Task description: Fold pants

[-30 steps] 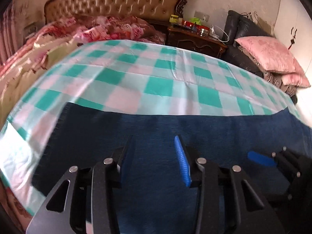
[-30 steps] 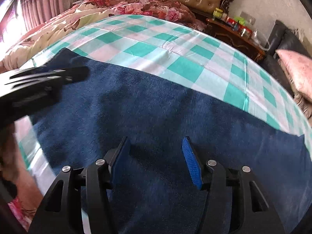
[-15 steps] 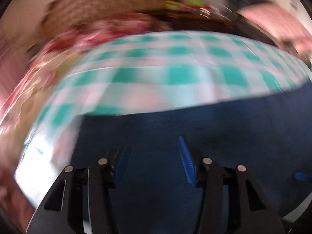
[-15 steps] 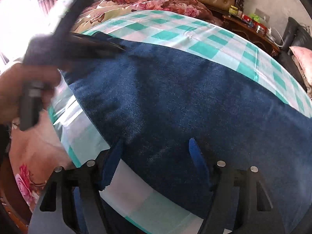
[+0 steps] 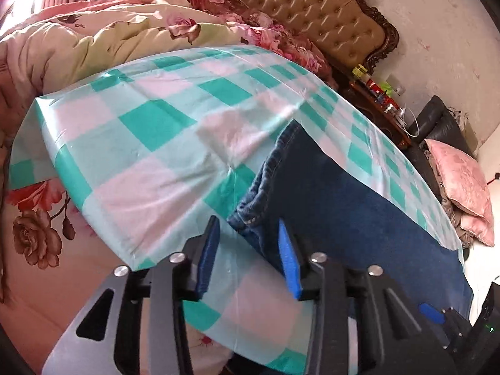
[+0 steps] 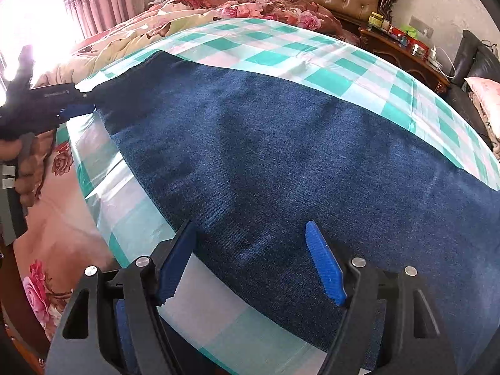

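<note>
Both the left gripper (image 5: 248, 247) and right gripper (image 6: 250, 259) gape, released, over blue pants (image 6: 281, 156).

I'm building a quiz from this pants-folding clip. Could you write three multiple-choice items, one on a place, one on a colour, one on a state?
1. Where do the pants lie?
A. on the checked sheet
B. on the nightstand
C. on the sofa

2. What colour are the pads of the right tool?
A. red
B. blue
C. green

3. How does the left tool stand?
A. shut on the pillow
B. shut on the sheet
C. open at the pants' end

Key: 1 A, the sheet borders the denim on both sides; 2 B, both pads show blue; 3 C, its pads stand apart with the pants' end between them.
</note>
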The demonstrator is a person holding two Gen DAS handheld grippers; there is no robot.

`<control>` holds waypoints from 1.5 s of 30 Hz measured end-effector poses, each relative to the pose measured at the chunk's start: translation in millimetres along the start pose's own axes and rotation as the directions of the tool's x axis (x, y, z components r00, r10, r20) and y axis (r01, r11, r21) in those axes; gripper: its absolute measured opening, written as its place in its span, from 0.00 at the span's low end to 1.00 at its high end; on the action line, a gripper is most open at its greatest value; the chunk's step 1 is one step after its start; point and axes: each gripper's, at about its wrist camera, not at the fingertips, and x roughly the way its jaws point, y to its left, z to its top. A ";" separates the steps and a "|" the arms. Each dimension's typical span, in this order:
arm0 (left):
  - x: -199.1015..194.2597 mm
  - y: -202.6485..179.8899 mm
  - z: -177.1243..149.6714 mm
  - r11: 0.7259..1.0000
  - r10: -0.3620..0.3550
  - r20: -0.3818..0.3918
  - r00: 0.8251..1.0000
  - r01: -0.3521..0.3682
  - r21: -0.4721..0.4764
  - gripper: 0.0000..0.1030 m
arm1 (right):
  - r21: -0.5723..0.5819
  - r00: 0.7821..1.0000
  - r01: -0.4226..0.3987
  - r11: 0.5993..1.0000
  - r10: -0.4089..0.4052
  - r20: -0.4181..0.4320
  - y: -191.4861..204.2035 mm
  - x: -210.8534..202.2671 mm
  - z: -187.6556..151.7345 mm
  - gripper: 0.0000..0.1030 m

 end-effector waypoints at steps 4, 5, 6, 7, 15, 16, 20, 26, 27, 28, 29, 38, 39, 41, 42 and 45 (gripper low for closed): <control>8.2 6.6 3.7 0.996 -0.073 -0.019 0.997 0.072 -0.062 0.34 | 0.000 1.000 -0.001 1.000 0.001 -0.001 -0.3 -0.1 -0.2 0.70; 8.8 5.9 4.6 0.996 -0.073 -0.027 0.997 0.072 -0.053 0.34 | -0.004 1.000 -0.001 1.000 0.001 -0.003 0.3 0.1 -0.3 0.71; 9.5 4.1 6.0 0.997 -0.070 -0.030 0.997 0.069 -0.043 0.34 | -0.008 1.000 0.001 1.000 -0.001 -0.003 0.8 0.2 -0.4 0.71; 9.8 1.8 6.1 0.998 -0.062 -0.036 0.997 0.061 -0.025 0.34 | -0.006 1.000 0.002 1.000 -0.002 -0.001 0.9 0.1 -0.8 0.71; 9.6 1.1 13.1 0.997 -0.077 -0.055 0.995 0.077 -0.015 0.17 | -0.008 1.000 0.003 1.000 -0.003 -0.001 1.9 0.3 -1.2 0.72; 7.8 -0.2 13.1 0.997 -0.076 -0.050 0.996 0.075 -0.012 0.17 | -0.006 1.000 0.004 1.000 -0.004 -0.001 1.6 0.5 -1.0 0.72; -0.1 -10.2 14.8 0.998 -0.055 -0.019 0.998 0.055 0.022 0.17 | -0.004 1.000 0.005 1.000 -0.005 -0.003 1.2 0.2 -0.7 0.73; -14.0 -32.4 15.5 0.991 0.002 0.047 0.999 -0.008 0.136 0.16 | 0.098 0.994 -0.095 0.991 0.099 -0.038 -14.5 -7.2 25.8 0.73; -16.2 -38.5 14.5 0.986 0.017 0.065 0.998 -0.028 0.167 0.16 | 0.120 0.993 -0.115 0.986 0.119 -0.027 -17.5 -10.4 36.2 0.73; -17.6 -42.2 13.6 0.982 0.026 0.075 0.997 -0.040 0.186 0.16 | 0.149 0.987 -0.157 0.976 0.160 -0.005 -21.0 -16.1 59.8 0.73; -19.2 -48.2 12.1 0.975 0.044 0.092 0.995 -0.063 0.213 0.16 | 0.173 0.978 -0.207 0.963 0.210 0.002 -22.4 -17.8 78.9 0.74; -37.0 -119.1 -20.0 0.843 0.167 0.301 0.939 -0.294 0.451 0.16 | 0.258 0.842 -0.471 0.844 0.517 -0.154 19.3 32.8 226.5 0.85; -37.0 -126.8 -25.1 0.818 0.173 0.323 0.930 -0.319 0.479 0.16 | 0.272 0.823 -0.488 0.829 0.541 -0.175 22.5 39.9 231.0 0.85; -37.0 -142.1 -37.8 0.770 0.183 0.363 0.914 -0.363 0.525 0.16 | 0.309 0.794 -0.501 0.808 0.572 -0.208 26.1 52.1 234.6 0.85; -36.8 -150.4 -45.9 0.738 0.185 0.383 0.905 -0.385 0.553 0.16 | 0.313 0.787 -0.507 0.803 0.579 -0.210 26.9 52.4 234.4 0.85; -34.4 -165.3 -62.2 0.677 0.186 0.420 0.888 -0.426 0.601 0.16 | 0.304 0.788 -0.499 0.812 0.571 -0.231 26.9 53.8 229.0 0.85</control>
